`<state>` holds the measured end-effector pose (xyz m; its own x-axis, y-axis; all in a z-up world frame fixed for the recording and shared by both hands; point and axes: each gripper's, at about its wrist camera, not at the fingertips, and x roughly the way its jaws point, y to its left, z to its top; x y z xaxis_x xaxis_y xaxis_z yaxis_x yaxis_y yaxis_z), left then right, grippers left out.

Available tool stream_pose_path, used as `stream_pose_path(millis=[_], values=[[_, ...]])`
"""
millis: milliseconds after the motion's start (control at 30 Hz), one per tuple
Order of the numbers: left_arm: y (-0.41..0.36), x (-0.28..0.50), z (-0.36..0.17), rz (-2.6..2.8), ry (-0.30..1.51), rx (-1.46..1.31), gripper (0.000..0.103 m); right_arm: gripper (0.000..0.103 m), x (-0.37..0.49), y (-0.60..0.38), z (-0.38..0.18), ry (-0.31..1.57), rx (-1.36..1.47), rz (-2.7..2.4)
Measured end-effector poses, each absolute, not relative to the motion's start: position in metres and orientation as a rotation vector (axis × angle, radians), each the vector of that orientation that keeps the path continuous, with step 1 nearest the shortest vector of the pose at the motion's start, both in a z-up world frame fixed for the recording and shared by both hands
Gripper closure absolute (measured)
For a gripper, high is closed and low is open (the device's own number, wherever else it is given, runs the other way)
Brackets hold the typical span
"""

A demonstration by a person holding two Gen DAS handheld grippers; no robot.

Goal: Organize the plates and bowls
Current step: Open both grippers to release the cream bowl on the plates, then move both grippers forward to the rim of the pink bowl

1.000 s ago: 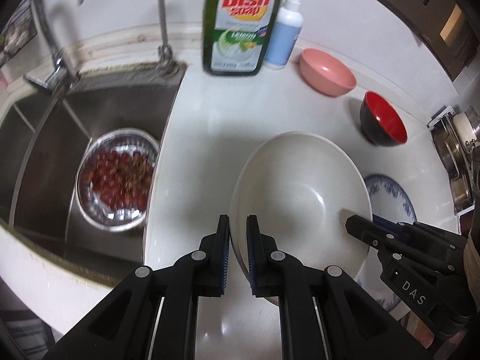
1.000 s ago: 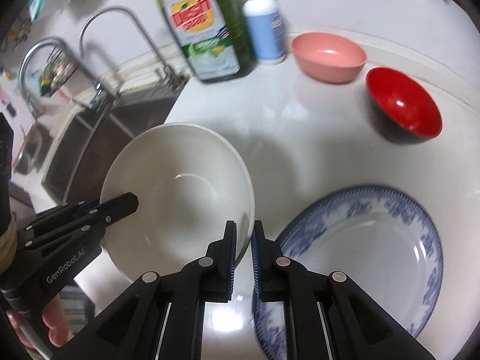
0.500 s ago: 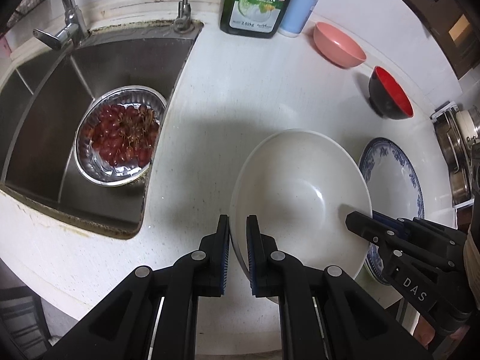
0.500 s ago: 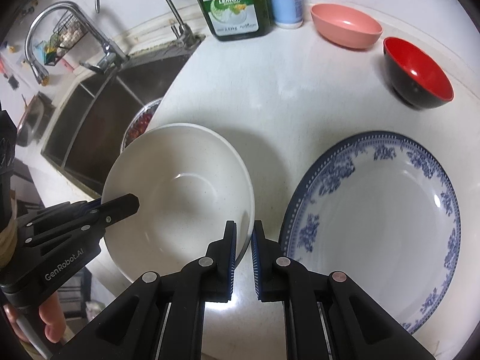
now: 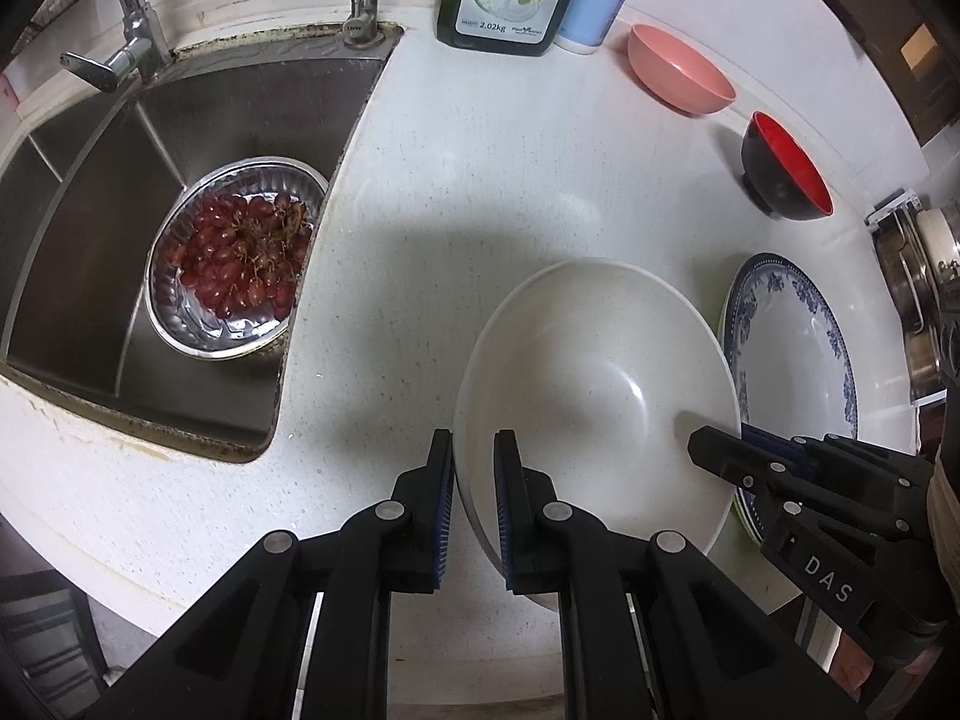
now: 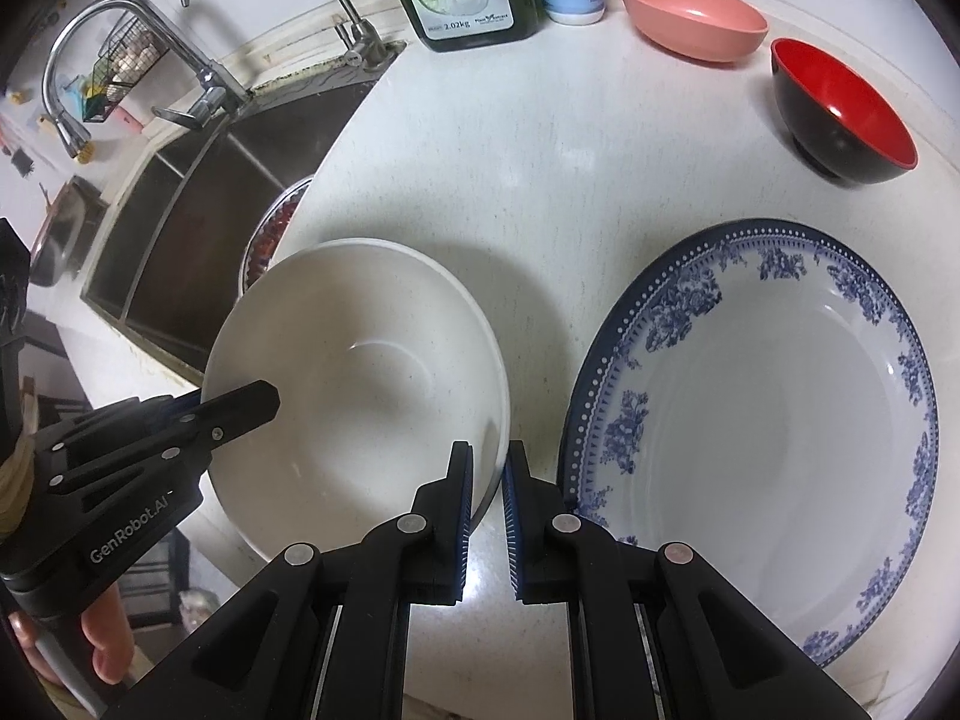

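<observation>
Cream, speckled and smooth, the wide round ceramic bowl (image 5: 600, 402) is gripped on opposite sides of its rim: the left claw (image 5: 474, 468) is clamped on its left edge, the right claw (image 6: 487, 480) on its right edge. It sits over the white speckled worktop (image 5: 480, 180), just beside the blue-and-white floral plate (image 6: 762, 420). A second ago the view was higher and blurred; both hands have since come down, showing more of the steel sink (image 5: 90, 228) and the metal basin of red grapes (image 5: 234, 258).
</observation>
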<state>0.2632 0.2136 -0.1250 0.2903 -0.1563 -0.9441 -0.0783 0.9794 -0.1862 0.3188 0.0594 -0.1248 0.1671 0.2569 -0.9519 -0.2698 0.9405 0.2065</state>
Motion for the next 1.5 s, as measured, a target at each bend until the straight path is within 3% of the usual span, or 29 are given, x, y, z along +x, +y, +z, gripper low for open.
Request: stream_pose_path(millis=[167, 233, 300, 367, 433, 567, 967, 1500], values=[[0.212, 0.263, -0.127, -0.052, 1.284, -0.195, 0.084, 0.091, 0.32, 0.062, -0.125, 1.345, -0.015, 0.384], [0.213, 0.263, -0.125, -0.025, 1.275, -0.168, 0.075, 0.091, 0.32, 0.062, -0.124, 1.337, -0.012, 0.388], [0.214, 0.262, -0.122, 0.026, 1.258, -0.122, 0.053, 0.089, 0.319, 0.061, -0.122, 1.322, -0.019, 0.378], [0.215, 0.261, -0.117, 0.062, 1.237, -0.072, 0.047, 0.078, 0.318, 0.059, -0.12, 1.311, -0.048, 0.35], [0.213, 0.261, -0.108, 0.085, 1.21, -0.007, 0.047, 0.067, 0.318, 0.055, -0.117, 1.302, -0.057, 0.327], [0.204, 0.266, -0.086, 0.09, 1.137, 0.073, 0.042, 0.067, 0.318, 0.042, -0.102, 1.255, -0.046, 0.289], [0.159, 0.335, -0.022, -0.032, 0.989, 0.098, 0.041, 0.067, 0.363, 0.005, -0.045, 1.097, 0.033, 0.271], [0.114, 0.46, -0.017, -0.119, 1.042, 0.058, 0.041, 0.067, 0.475, -0.047, -0.022, 1.038, 0.026, 0.187]])
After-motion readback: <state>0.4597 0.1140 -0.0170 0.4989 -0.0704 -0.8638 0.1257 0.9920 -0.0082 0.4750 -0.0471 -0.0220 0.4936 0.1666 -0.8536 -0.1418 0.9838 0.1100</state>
